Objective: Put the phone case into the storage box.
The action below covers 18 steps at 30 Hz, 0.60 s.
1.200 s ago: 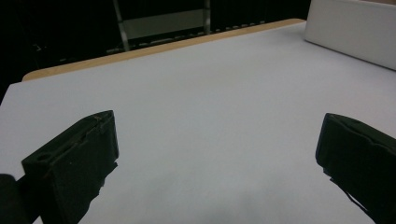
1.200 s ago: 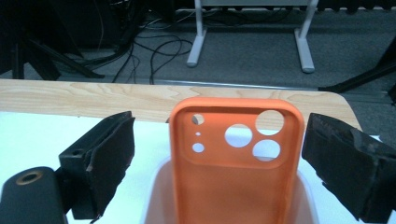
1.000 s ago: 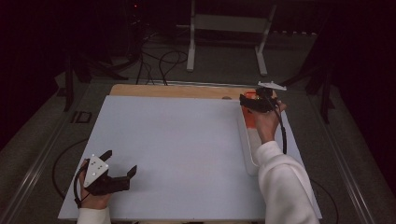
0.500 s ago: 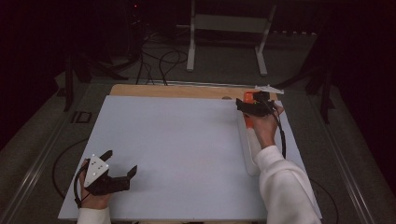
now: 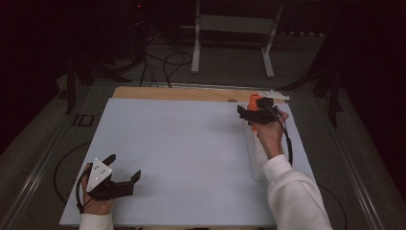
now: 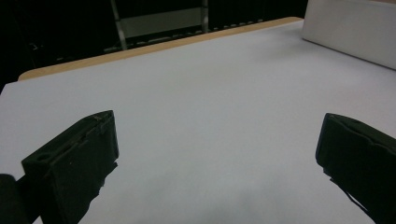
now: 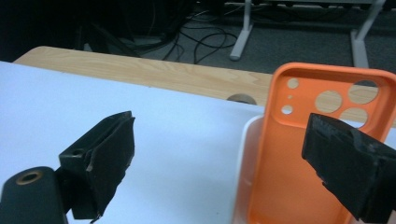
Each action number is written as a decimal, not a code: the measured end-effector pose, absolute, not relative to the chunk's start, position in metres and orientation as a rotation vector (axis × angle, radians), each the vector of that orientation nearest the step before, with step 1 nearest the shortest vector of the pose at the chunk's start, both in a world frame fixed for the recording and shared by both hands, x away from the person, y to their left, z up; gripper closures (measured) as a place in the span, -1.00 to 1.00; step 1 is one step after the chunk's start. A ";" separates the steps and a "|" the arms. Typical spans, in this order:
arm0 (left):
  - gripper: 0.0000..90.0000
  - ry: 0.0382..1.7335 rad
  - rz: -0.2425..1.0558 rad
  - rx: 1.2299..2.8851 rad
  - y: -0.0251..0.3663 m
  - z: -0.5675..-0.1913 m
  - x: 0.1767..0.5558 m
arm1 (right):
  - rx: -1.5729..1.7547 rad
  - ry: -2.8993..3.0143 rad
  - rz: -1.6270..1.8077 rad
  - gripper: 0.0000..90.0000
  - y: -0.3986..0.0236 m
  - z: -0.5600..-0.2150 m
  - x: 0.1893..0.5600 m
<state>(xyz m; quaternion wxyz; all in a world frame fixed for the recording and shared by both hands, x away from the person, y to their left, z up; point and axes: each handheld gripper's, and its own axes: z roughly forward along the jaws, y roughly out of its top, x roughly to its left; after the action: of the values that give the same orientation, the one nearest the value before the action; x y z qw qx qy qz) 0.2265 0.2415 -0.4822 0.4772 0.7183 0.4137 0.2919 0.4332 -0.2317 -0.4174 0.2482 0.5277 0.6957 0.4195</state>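
Both grippers gape wide, holding nothing: left gripper [image 5: 125, 168] idle, right gripper [image 7: 219, 154] beside the thin orange plastic phone case [image 7: 299, 149], likely light and flexible; pinch one side wall.

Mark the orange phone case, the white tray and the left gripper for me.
orange phone case [image 7: 299, 163], right gripper view, inner back panel.
white tray [image 5: 257, 165], high view, near-end floor.
left gripper [image 5: 123, 168], high view, between its fingers.

My left gripper [image 6: 217, 158] hangs over the white board [image 6: 205, 93], jaws wide apart with nothing between them. At one o'clock I see a white tray [image 6: 350, 30]; a wooden edge [image 6: 154, 46] runs along twelve o'clock.
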 end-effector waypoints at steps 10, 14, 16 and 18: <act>-1.00 1.016 0.704 1.762 0.241 -0.483 0.227 | 1.389 1.948 1.191 -0.79 -0.223 -0.414 0.414; -1.00 1.019 0.699 1.769 0.241 -0.483 0.228 | 1.369 1.968 1.218 -0.79 -0.220 -0.413 0.406; -1.00 1.022 0.694 1.769 0.241 -0.483 0.228 | 1.360 1.976 1.231 -0.79 -0.219 -0.414 0.401; -1.00 1.025 0.692 1.774 0.241 -0.483 0.228 | 1.351 1.982 1.244 -0.79 -0.218 -0.414 0.397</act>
<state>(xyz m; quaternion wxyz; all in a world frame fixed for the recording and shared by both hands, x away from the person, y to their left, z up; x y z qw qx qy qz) 0.2285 0.2406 -0.4832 0.4701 0.7240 0.4184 0.2826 0.3968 -0.2178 -0.4142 0.2181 0.4879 0.7158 0.4495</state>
